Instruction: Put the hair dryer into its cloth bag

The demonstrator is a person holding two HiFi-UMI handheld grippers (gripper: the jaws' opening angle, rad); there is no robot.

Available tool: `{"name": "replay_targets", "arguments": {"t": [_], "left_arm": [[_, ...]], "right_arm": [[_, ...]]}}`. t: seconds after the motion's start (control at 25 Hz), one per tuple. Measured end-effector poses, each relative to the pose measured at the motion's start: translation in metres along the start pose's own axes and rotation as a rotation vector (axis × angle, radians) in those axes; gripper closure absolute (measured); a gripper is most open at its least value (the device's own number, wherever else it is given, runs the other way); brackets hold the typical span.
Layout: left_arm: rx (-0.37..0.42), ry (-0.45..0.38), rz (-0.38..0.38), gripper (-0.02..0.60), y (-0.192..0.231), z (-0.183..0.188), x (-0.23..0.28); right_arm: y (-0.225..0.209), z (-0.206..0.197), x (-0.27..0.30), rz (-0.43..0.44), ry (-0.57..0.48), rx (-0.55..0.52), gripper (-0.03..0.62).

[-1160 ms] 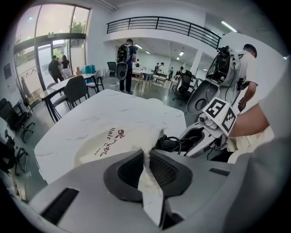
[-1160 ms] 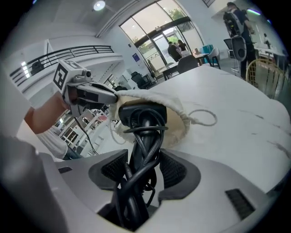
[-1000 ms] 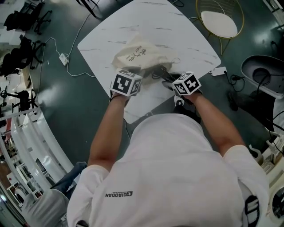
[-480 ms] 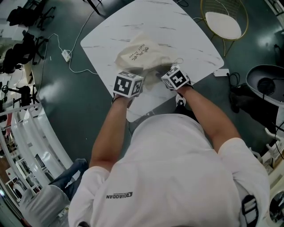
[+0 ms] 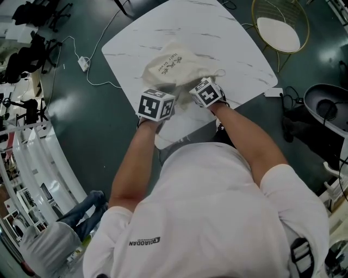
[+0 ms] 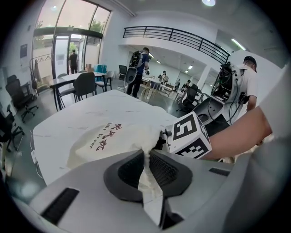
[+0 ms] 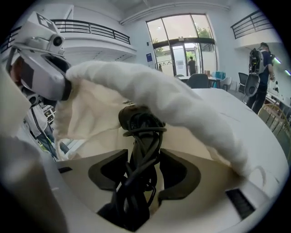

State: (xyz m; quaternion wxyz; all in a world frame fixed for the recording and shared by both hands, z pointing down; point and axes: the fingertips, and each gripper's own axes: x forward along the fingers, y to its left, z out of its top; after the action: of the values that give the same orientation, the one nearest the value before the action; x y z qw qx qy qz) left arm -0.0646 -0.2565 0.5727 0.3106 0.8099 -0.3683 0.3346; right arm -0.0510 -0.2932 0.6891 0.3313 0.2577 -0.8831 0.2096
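One cloth bag point(image 5: 174, 65), left hand-held gripper point(image 6: 148, 158) pinching its rim, right hand-held gripper point(image 7: 144, 169) clasping one hair dryer point(image 7: 136, 119)

A white, marble-patterned tabletop with rounded corners point(image 5: 163, 32) stands on a glossy dark green floor point(image 5: 92, 138). Just past its far right corner sits a gold wire-frame chair with a round white seat point(image 5: 278, 33). A white cable with a small white adapter point(image 5: 83, 63) trails over the floor on the left, near black office chairs point(image 5: 41, 46). The left gripper view shows tall glass doors point(image 6: 68, 52) letting in daylight. A dark-railed balcony point(image 6: 177, 38) runs along the white upper wall, and a round ceiling light point(image 6: 209, 2) glows above.
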Motion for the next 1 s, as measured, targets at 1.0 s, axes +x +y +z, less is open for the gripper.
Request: {"name": "replay_targets", "arguments": {"t": [1.0], "left_arm": [[-0.004,-0.048,-0.017,0.520,0.005,0.001,-0.005]], "right_arm": [[-0.006,-0.062,-0.053,-0.073,0.089,-0.151,0.427]]}}
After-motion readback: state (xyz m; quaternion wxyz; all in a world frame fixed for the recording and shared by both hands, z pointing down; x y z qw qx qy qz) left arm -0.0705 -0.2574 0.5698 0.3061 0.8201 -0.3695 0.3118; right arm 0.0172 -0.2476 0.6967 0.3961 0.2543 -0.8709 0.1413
